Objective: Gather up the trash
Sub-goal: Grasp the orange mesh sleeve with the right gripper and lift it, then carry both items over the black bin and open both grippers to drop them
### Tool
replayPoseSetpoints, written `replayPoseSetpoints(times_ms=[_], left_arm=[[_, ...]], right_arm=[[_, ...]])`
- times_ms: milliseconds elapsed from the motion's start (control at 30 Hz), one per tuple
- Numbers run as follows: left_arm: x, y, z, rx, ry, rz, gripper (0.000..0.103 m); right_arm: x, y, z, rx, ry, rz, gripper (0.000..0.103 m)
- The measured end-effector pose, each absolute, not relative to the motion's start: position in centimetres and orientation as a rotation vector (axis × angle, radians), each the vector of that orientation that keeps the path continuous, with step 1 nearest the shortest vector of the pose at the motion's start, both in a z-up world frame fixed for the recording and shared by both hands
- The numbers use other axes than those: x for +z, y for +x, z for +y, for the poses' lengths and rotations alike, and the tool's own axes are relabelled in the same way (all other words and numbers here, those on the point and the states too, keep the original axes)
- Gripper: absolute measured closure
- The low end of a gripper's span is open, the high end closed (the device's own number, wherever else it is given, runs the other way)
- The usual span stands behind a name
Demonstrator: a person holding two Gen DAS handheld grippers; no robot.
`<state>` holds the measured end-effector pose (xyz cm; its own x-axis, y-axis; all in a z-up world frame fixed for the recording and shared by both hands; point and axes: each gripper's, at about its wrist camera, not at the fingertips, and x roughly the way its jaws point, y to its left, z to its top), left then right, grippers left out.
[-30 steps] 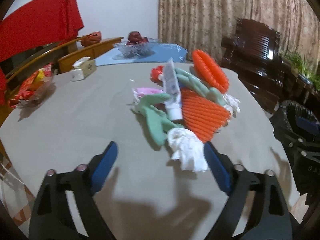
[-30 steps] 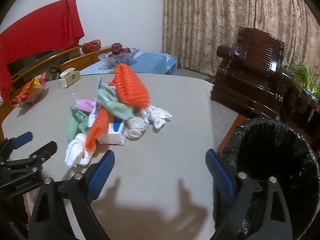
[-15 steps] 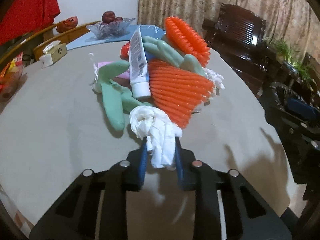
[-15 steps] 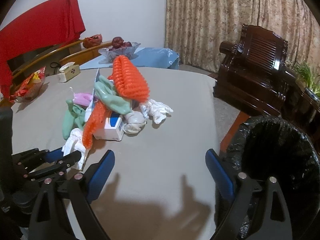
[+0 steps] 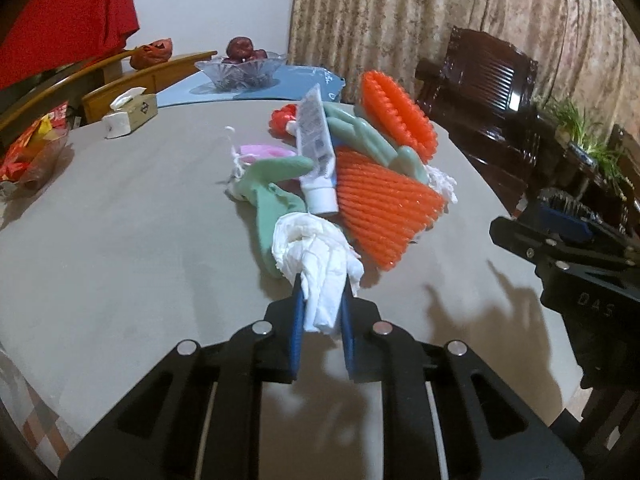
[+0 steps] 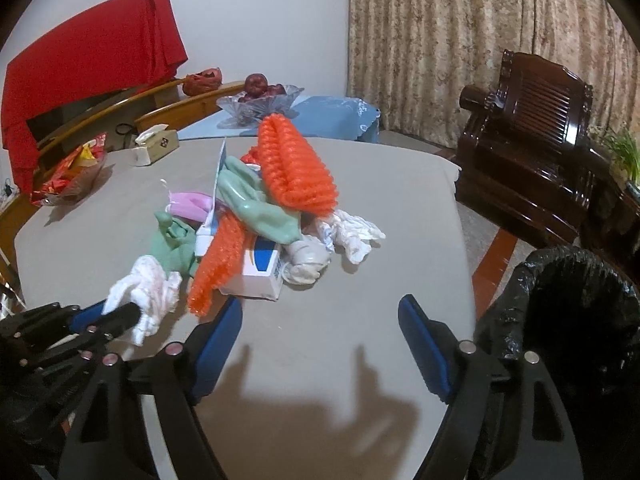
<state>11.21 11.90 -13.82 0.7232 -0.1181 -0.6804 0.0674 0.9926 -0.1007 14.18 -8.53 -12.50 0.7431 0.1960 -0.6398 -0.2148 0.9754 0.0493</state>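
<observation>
A second ago the left gripper (image 5: 322, 292) stood with its jaws wide apart on either side of the crumpled white tissue wad (image 5: 316, 256); now those jaws are clamped on the wad's near end, and its bulk stands out ahead of the fingertips. The wad looks lifted a little off the grey table (image 5: 120, 240), though whether its far end touches the pile cannot be told. This suggests the first piece of trash is secured and ready to carry to the bin.

Ahead of the left jaws lies the rest of the heap: green rubber gloves (image 5: 272, 200), a white tube (image 5: 318, 148), orange foam fruit nets (image 5: 384, 208) and, seen from the right wrist, a small white-and-blue carton (image 6: 260, 272) and more tissue (image 6: 352, 232).

The right gripper (image 6: 320, 340) has its jaws spread wide with nothing between them, as before, over bare table near the pile. To the right of those jaws stands the trash bin (image 6: 576, 320) with a black liner; its inside is too dark to say whether anything lies in it. Far ahead, a glass bowl (image 6: 260, 100) holds dark red fruit.
</observation>
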Motion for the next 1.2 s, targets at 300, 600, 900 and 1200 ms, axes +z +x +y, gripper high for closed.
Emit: replayPoseSetpoints(times_ms=[300,600,900,1200], left_arm=[[-11.5,11.1,14.8,-0.023,-0.059,0.691,0.089],[-11.4,11.2,15.5,0.000,-0.067,0.697,0.089],[-10.8,10.9,14.9,-0.015,-0.064,0.692,0.089],[-9.3,9.9,11.9,-0.090,-0.044,0.665,0.089]], right_arm=[[-12.1,15.6,-5.5,0.308,-0.026,0.680,0.024],[-13.8,18.4,-2.3,0.387,-0.024,0.761,0.073],[-11.5,15.6,-2.8,0.484,-0.003,0.729,0.091],[-8.4,11.5,-7.4,0.444,0.027,0.672,0.091]])
